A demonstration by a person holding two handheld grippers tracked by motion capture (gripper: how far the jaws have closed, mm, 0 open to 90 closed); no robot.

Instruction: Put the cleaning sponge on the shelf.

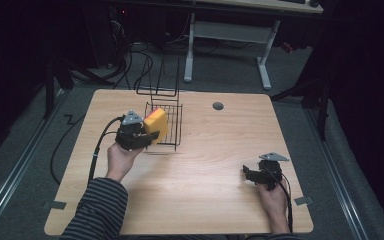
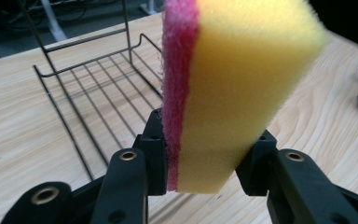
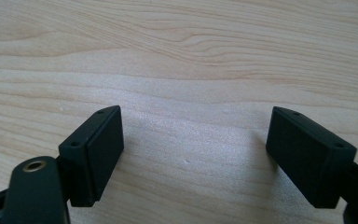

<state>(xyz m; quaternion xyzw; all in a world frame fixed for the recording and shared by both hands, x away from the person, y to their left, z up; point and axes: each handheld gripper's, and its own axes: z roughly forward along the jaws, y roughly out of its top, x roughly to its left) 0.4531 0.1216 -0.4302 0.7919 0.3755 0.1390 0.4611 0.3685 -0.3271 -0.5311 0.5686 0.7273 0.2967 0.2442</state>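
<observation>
Table (image 1: 200,190): a pale wooden top, the landmark for everything here; a small dark grommet (image 1: 218,106) sits near its far edge.
Wire rack (image 1: 166,122): a black wire basket with an upright back frame, standing on the far-left part of the table; in the left gripper view its grid floor (image 2: 98,88) lies just behind and to the side of the sponge.
Sponge (image 1: 156,125): a yellow foam block with a pink scouring face (image 2: 179,70), held on edge above the table at the rack's near-left rim, clear of the wood.
Left gripper (image 1: 141,136): over the left half of the table, its jaws closed on the lower end of the sponge (image 2: 233,93), one pad on the pink face and one on the yellow; the foam looks only slightly squeezed.
Right gripper (image 1: 252,175): low over the near-right part of the table, well apart from the rack, jaws spread wide with bare wood between them (image 3: 193,154).
Step in hand: judged from the pose, carrying the sponge into the rack.
Doing it well: lift the bottom edge clear of the front wire before moving in, keep the sponge upright so it slips between the side wires, and lower it until it rests on the grid before easing the grip.
Risk: the rack looks light; a corner catching a wire could drag it across the table, so the idle gripper might steady it.
</observation>
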